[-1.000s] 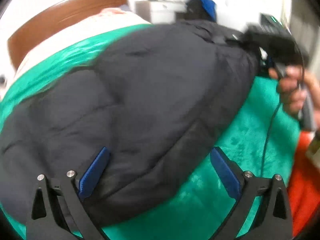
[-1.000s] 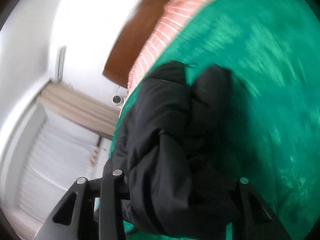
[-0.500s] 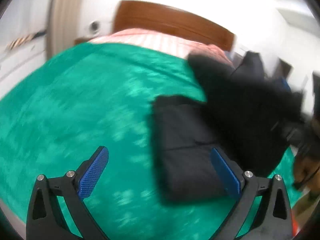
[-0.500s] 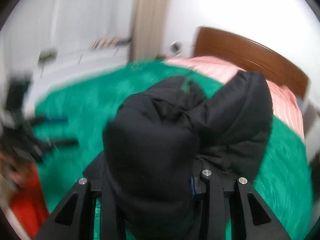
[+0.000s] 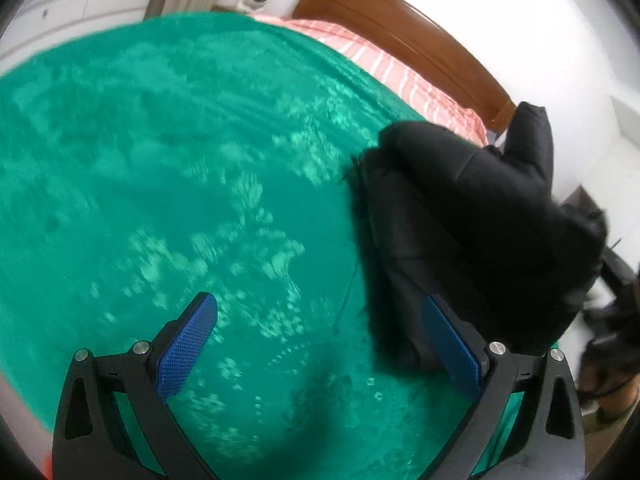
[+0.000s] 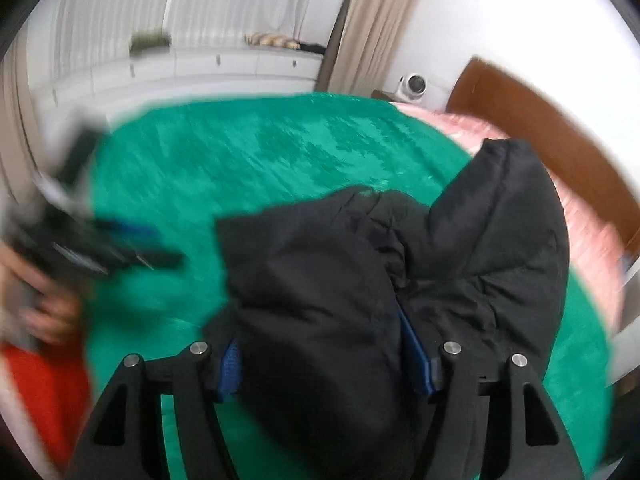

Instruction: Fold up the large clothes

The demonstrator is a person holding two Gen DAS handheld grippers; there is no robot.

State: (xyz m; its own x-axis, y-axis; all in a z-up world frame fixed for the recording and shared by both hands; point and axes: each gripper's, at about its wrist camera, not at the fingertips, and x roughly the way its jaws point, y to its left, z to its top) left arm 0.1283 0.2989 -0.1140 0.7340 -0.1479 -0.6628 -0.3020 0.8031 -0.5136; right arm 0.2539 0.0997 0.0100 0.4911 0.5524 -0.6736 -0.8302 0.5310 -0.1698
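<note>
Both grippers angled down over the bed [image 5: 168, 168]. The left gripper [image 5: 320, 344] gaped wide, empty. The right gripper [image 6: 320, 360] had just been opening, its jaws loosely straddling the black jacket [image 6: 328, 280].

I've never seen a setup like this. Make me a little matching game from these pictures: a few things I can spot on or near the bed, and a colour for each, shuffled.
Things:
1. puffy padded jacket
2. plush blanket spread over the bed
3. wooden headboard
4. striped bedsheet near the headboard

Colours:
A. brown
B. pink with white stripes
C. black
D. green

Pairs: 1-C, 2-D, 3-A, 4-B
</note>
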